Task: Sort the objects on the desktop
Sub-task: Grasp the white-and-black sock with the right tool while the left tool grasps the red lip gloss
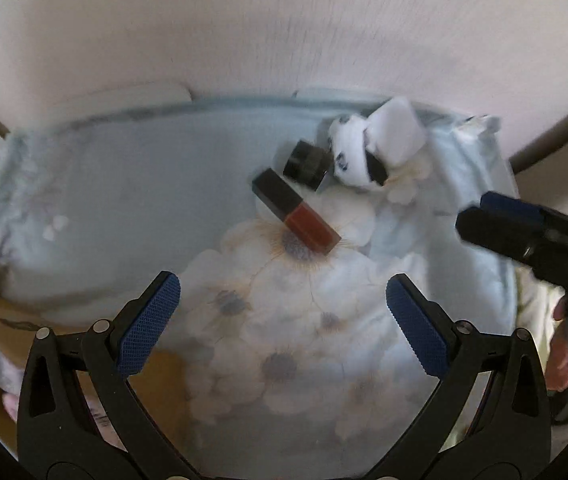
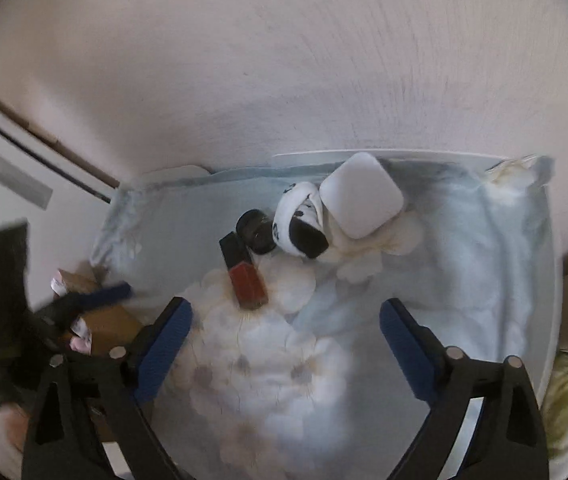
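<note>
Four things crowd the surface's [image 2: 540, 280] far edge: a red-and-black bottle [image 2: 243, 276], a black cap [image 2: 253, 230], a rolled sock [image 2: 298, 224] and a white case [image 2: 360, 196], all touching or nearly. The near flowered cloth [image 2: 267, 364] lies open; a cardboard box [image 2: 109, 322] blocks the left edge.

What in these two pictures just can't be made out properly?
- Brown cardboard box, right wrist view: contents hidden behind the blurred left gripper.
- Small black round cap-like object: what it is, too blurred in both views.
- White rolled sock with black print: print too small to read.
- Right gripper, left wrist view: motion-blurred.
</note>
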### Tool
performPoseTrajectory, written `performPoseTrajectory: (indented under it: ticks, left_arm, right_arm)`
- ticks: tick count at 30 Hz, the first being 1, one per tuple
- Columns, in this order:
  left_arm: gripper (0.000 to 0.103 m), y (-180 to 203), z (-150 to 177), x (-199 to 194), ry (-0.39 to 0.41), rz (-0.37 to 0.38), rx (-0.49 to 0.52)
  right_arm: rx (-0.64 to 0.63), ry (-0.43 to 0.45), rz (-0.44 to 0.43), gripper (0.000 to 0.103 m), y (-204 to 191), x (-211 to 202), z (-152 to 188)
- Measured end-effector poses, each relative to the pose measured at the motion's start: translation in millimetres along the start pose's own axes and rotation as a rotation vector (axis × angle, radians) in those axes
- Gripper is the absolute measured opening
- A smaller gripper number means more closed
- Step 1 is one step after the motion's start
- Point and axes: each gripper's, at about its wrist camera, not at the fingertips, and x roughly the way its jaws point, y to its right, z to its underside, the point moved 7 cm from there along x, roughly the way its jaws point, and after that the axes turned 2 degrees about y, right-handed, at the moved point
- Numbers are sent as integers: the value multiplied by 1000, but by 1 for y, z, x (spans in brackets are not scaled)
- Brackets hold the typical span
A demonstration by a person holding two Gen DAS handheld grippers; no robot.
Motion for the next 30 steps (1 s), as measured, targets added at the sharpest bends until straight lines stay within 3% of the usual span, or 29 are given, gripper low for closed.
performPoseTrajectory:
  ticks: [9, 15, 20, 25, 28, 30]
  left_arm:
    - [103, 0, -9, 45, 58, -65, -86]
    - [99, -4, -17, 59, 62, -98, -89]
    - [74, -5, -14, 70, 39, -67, -96]
    - [34, -5, -12, 68, 48, -69, -81]
    - [21, -9, -12, 66, 44, -58, -92]
    - [19, -11, -11, 65, 38, -50, -104]
  right_arm:
    - [27, -63, -90, 69, 0, 66, -16]
    - [-2, -51, -52, 65, 1, 85, -24]
    - [-51, -42, 2, 51, 6, 91, -30]
    - [-54, -31, 11, 40, 12, 94, -33]
    - [-46, -21, 0, 35, 13, 95, -34]
    - [-50, -11, -3, 33, 14, 92, -34]
